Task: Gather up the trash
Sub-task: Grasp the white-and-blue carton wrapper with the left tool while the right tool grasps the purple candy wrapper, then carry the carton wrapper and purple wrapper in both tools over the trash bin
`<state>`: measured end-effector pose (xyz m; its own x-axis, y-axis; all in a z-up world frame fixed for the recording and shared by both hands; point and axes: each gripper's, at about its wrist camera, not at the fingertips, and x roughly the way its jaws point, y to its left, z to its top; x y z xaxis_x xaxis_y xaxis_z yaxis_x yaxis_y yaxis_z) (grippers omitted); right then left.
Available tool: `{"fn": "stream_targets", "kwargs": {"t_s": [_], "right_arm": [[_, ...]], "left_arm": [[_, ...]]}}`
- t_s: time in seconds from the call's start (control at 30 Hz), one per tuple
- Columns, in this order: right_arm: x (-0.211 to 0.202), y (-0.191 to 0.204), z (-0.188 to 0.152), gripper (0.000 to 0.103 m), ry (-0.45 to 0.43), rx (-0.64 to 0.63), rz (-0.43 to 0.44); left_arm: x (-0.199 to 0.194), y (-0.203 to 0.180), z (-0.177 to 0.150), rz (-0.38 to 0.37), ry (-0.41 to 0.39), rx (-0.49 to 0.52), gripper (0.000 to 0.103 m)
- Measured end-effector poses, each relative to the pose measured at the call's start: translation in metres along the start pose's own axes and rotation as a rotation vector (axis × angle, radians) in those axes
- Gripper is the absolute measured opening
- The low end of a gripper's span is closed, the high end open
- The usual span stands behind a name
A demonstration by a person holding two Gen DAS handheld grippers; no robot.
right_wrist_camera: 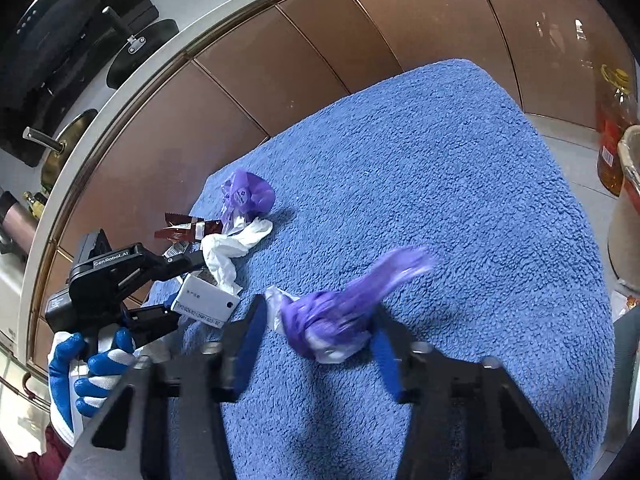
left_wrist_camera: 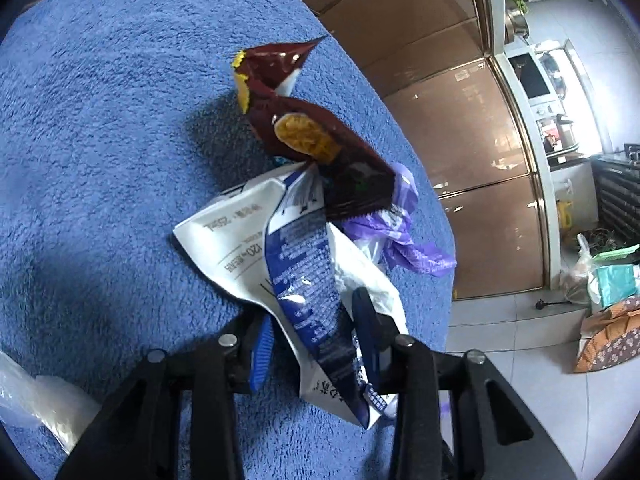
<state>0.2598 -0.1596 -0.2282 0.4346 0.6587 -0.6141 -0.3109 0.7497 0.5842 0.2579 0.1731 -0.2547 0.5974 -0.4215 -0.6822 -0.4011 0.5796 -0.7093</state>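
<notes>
Blue towel [right_wrist_camera: 440, 168]; left gripper [left_wrist_camera: 316, 344] fingers pinch wrapper [left_wrist_camera: 304, 280].

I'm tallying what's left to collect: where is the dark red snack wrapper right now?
In the left wrist view the dark red snack wrapper sits mid-frame on the blue towel, overlapping the far end of the white-and-blue packet, beside purple plastic.

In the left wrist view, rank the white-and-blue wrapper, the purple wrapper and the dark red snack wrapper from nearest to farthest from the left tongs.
1. White-and-blue wrapper: between the fingers of the left tongs, at the bottom.
2. Purple wrapper: just beyond, to the right.
3. Dark red snack wrapper: its upper end reaches farthest up the blue towel, though its lower end overlaps the first.
</notes>
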Motion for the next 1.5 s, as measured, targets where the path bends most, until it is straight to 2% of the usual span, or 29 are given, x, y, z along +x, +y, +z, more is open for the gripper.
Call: {"fn": "stream_targets", "kwargs": {"t_s": [0.23, 0.67, 1.07, 1.5], "right_arm": [[-0.009, 0.005, -0.005, 0.033, -0.018, -0.015, 0.023], [-0.050, 0.022, -0.022, 0.032, -0.074, 0.000, 0.063], [-0.093, 0.051, -0.038, 0.032, -0.142, -0.025, 0.076], [-0.144, 0.093, -0.057, 0.032, -0.233, -0.097, 0.072]], "left_arm": [[-0.013, 0.005, -0.002, -0.034, -0.008, -0.013, 0.031], [-0.057, 0.002, -0.023, -0.095, -0.021, 0.018, 0.026], [-0.114, -0.009, -0.048, -0.136, -0.059, 0.098, 0.026], [-0.192, -0.034, -0.081, -0.134, -0.181, 0.273, 0.026]]}}
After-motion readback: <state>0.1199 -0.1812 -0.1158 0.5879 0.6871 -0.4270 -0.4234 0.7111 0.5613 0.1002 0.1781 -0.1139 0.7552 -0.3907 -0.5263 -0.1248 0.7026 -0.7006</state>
